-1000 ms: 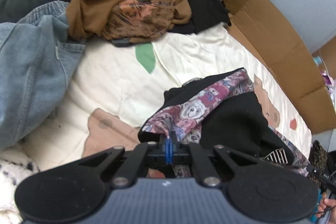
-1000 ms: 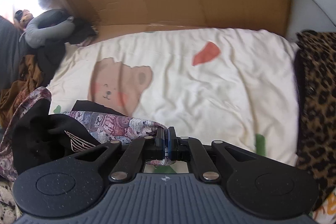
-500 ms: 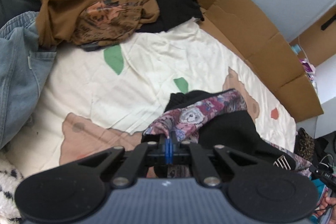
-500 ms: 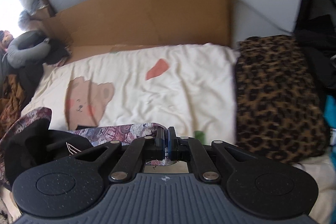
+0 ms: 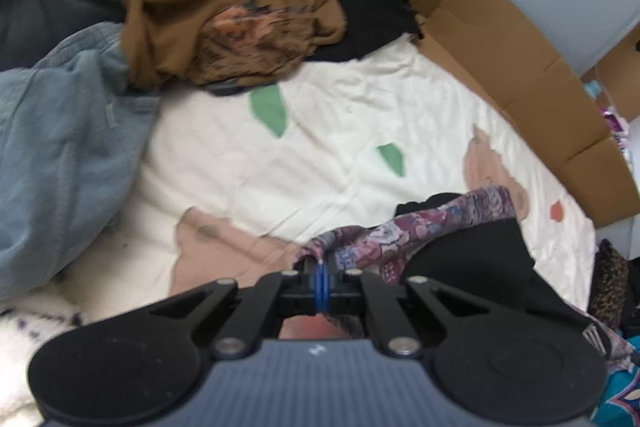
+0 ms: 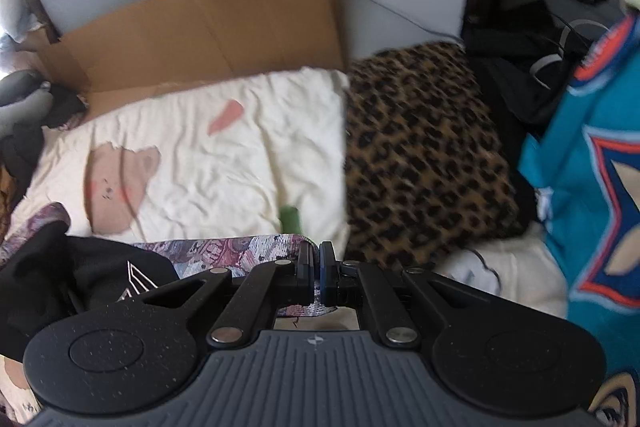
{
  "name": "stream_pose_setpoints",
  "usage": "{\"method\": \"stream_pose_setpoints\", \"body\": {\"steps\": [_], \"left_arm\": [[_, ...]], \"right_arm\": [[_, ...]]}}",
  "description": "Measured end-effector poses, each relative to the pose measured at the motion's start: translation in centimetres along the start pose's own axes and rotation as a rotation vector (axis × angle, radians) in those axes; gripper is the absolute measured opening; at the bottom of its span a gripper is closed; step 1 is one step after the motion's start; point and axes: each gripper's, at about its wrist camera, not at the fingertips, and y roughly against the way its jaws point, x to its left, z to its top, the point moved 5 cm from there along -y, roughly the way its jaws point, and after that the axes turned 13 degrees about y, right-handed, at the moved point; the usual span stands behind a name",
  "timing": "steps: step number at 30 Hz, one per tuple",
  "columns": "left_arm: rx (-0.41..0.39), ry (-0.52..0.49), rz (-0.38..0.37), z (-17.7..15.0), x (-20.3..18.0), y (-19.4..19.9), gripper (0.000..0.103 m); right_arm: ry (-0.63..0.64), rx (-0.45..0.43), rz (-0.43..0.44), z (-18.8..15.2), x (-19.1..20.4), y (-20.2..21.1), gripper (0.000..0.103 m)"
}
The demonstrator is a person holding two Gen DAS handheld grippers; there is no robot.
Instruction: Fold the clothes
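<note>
Cream bear-print bedspread point(image 5: 340, 131), the landmark. Above its near edge hangs the patterned black-lined garment point(image 5: 436, 239), its long axis running between the two tools, sagging onto the bedspread midway. Left gripper point(image 5: 322, 269): jaws closed, pinching one floral corner. Right gripper point(image 6: 315, 267): jaws closed on the opposite floral edge. Likely next: spread it flat.

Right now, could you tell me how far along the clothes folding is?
Nothing looks folded yet. In hand: left gripper and right gripper both pinch the patterned garment, stretched between them. Left: the brown shirt and blue jeans lie crumpled.
</note>
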Motion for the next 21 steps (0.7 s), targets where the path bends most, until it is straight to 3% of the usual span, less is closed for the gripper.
{"method": "stream_pose_setpoints", "body": {"steps": [16,21], "left_arm": [[0.105,0.063,0.193,-4.8,8.1,1.9,0.001],[0.126,0.099,0.247,-5.4,10.1,2.8,0.001]], "right_arm": [[-0.062,0.177,-0.03,-6.6,-1.7,0.9,0.001],[-0.094,0.203,-0.087,-7.4,-3.0,1.3,0.001]]}}
